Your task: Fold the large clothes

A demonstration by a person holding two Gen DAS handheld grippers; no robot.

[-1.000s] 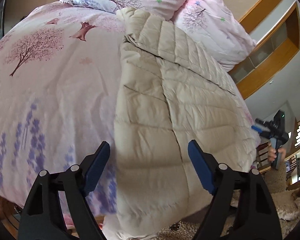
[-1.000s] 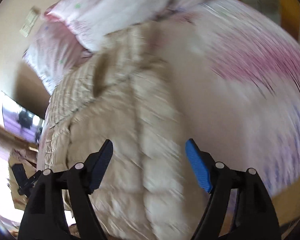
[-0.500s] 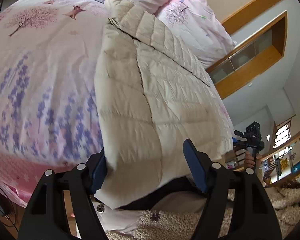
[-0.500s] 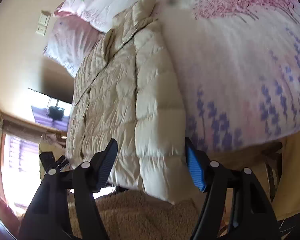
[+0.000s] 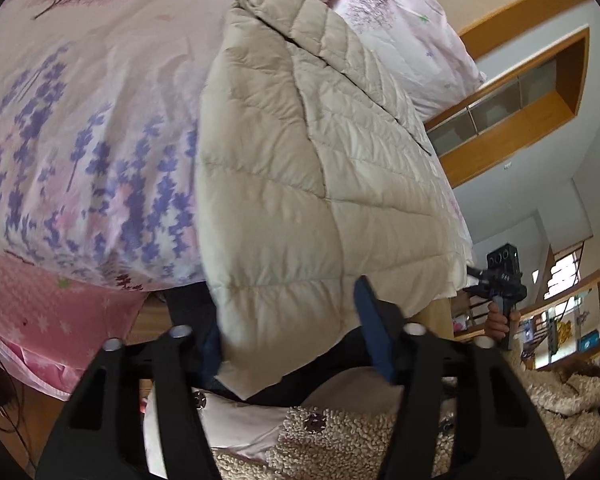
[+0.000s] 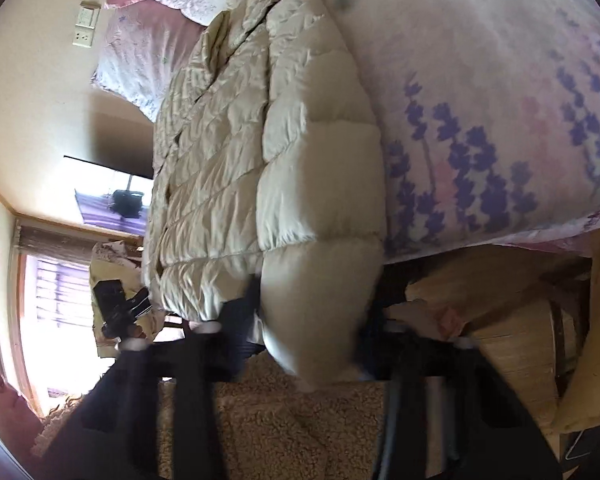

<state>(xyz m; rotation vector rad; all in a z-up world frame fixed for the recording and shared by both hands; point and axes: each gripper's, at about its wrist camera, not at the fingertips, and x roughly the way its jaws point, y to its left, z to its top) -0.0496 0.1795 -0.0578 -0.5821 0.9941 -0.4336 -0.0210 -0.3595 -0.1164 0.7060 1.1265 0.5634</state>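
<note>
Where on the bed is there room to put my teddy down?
The flowery bedspread is bare from the puffy beige coat across to the bed's edge, with most room there. The coat fills the other strip, up to the pillows. At the foot, the left gripper and right gripper are closing around the coat's hem.

My left gripper [image 5: 296, 332] is matte black plastic, its two angular arms carrying dark blue pads [image 5: 374, 336] and silver pivot screws [image 5: 414, 328]. My right gripper [image 6: 306, 336] looks alike, blurred. I wear a beige fleece garment [image 5: 352, 436] with round buttons.
</note>
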